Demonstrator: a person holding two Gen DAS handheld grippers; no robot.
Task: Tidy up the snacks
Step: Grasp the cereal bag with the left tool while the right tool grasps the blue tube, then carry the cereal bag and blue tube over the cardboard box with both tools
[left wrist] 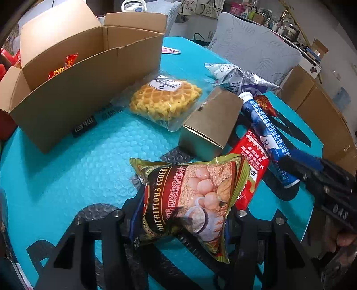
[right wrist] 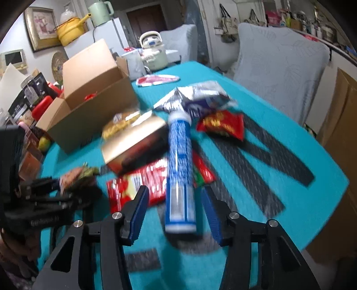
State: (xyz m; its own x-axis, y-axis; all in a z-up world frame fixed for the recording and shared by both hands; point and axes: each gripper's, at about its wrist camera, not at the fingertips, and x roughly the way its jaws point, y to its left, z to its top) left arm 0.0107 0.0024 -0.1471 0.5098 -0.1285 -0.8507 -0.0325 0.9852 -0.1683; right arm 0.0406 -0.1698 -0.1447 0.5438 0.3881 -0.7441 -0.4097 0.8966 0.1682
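The left gripper (left wrist: 181, 220), fingers clamped on the green-and-red cereal packet (left wrist: 189, 200), should lift clear toward the open cardboard box (left wrist: 67, 89) at ten o'clock, while the right gripper (right wrist: 175, 212), fingers apart, straddles the blue-and-white tube (right wrist: 179, 167) lying on the teal tabletop (right wrist: 279, 138).

This is a lived-in home, a dining corner by the look of it. In the right wrist view a white fridge (right wrist: 109, 35) at far left carries a yellow pot (right wrist: 70, 30) and a green kettle (right wrist: 100, 12), beside a framed picture (right wrist: 39, 27). A rice cooker (right wrist: 154, 50) sits at the far end of the teal-covered table (right wrist: 290, 178), cloth-covered chairs (right wrist: 279, 73) stand around it, tote bags (right wrist: 227, 24) hang on the far wall.
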